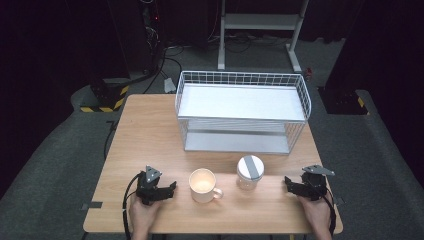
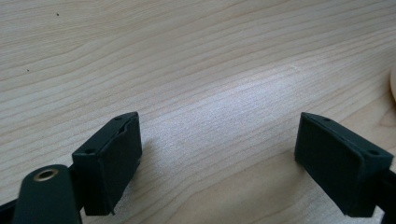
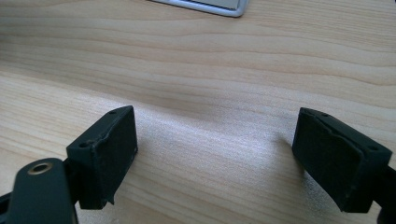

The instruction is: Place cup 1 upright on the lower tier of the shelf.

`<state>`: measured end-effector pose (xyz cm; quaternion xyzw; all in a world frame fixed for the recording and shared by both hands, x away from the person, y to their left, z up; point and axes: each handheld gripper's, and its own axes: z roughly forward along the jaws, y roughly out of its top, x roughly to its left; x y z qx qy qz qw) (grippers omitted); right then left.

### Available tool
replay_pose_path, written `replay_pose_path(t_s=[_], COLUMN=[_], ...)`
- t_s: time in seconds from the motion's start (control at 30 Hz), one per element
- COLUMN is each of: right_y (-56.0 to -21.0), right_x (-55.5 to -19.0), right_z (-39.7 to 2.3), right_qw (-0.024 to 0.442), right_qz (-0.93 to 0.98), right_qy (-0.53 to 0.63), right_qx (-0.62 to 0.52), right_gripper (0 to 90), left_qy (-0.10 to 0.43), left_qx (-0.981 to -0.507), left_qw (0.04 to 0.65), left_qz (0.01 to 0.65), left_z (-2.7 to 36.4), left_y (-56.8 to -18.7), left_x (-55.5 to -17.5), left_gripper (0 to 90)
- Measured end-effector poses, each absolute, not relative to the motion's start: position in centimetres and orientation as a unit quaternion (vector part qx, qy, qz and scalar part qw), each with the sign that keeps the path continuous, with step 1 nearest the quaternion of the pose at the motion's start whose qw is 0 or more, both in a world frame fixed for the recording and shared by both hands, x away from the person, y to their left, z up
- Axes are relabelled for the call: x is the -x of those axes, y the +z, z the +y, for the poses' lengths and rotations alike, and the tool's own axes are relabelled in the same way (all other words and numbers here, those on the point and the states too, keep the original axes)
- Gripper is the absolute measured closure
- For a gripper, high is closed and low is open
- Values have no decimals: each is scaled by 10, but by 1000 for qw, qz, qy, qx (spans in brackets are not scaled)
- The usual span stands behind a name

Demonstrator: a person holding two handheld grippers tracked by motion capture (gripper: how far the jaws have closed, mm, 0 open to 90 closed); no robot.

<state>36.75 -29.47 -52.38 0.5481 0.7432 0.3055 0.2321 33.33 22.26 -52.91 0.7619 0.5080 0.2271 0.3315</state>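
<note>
A white mug (image 1: 203, 185) stands near the table's front edge, handle to the right. To its right stands a small glass jar with a grey lid (image 1: 249, 172). My left gripper (image 1: 169, 187) rests on the wood left of the mug, held by a hand, jaws wide apart. In the left gripper view that gripper (image 2: 219, 158) has bare wood between its jaws and a sliver of the mug (image 2: 393, 84) at the right edge. My right gripper (image 1: 289, 183) rests right of the jar, also open. The right gripper view shows it (image 3: 215, 156) holding nothing.
A white wire two-tier rack (image 1: 242, 111) stands across the back half of the wooden table (image 1: 145, 135); its base corner (image 3: 224, 7) appears at the top of the right gripper view. Cables and a white stand (image 1: 260, 22) lie on the floor behind.
</note>
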Motion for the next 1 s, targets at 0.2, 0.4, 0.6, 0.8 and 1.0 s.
replay_pose_path(t_s=[0.2, 0.4, 0.6, 0.8, 1.0], right_y=[-524, -523, -522, -520, -515], right_x=[-366, -361, -356, -353, -345], right_z=[-296, -296, -293, -292, -288], right_qw=[228, 237, 238, 230, 225], right_qz=[748, 746, 744, 747, 747], right_qy=[308, 322, 335, 346, 368], right_qx=[-542, -533, -526, -518, -507], right_gripper=[141, 146, 148, 147, 144], left_qy=[229, 229, 230, 229, 229], left_qx=[-761, -760, -760, -760, -759], left_qw=[331, 331, 331, 331, 330], left_qz=[509, 510, 510, 510, 512], left_z=[223, 223, 223, 223, 223], left_y=[-529, -529, -529, -529, -529], left_x=[-334, -334, -334, -334, -334], left_gripper=[154, 154, 154, 154, 156])
